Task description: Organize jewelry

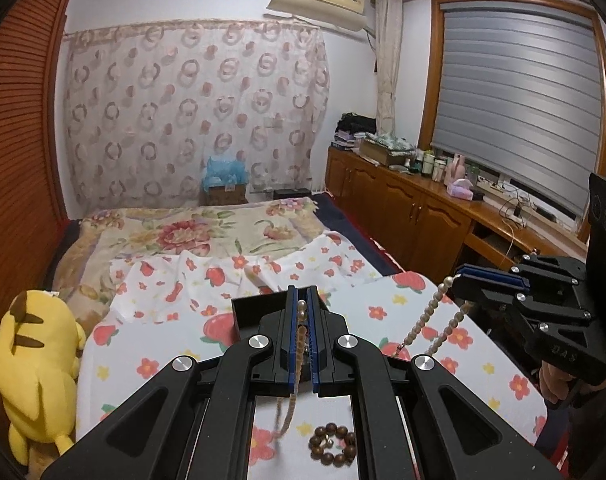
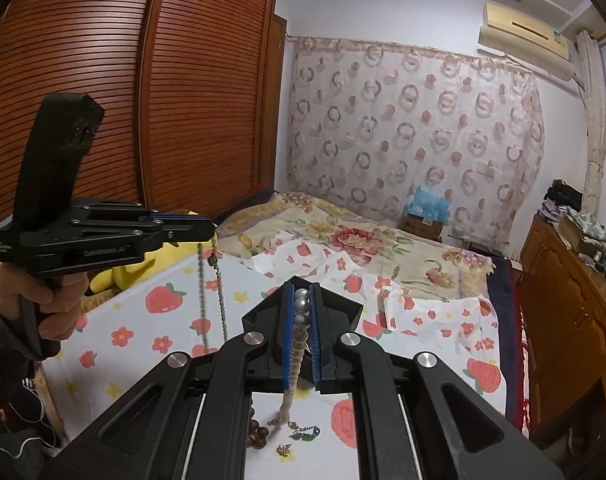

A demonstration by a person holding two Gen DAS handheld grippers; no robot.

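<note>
Left tool (image 1: 301, 312) clamped on pearl necklace (image 1: 433, 312); right tool (image 2: 301, 312) clamped on other part of same strand, beads pinched between blue pads. Strand hangs between both, above strawberry-print cloth (image 1: 403, 308) on bed.

Likely step: lift clear, untangle. Keep both grips firm, spread slowly, avoid snagging wooden bead bracelet (image 1: 333, 444) and small earrings (image 2: 303, 434) on cloth below.

Room: bedroom; yellow plush toy (image 1: 35, 368) left, wooden counter (image 1: 443, 196) cluttered under window blind.

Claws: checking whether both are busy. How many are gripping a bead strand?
2. The left claw is shut on a pearl strand; the right claw is shut on a grey-tipped strand. Whether these belong to one necklace is unclear.
</note>
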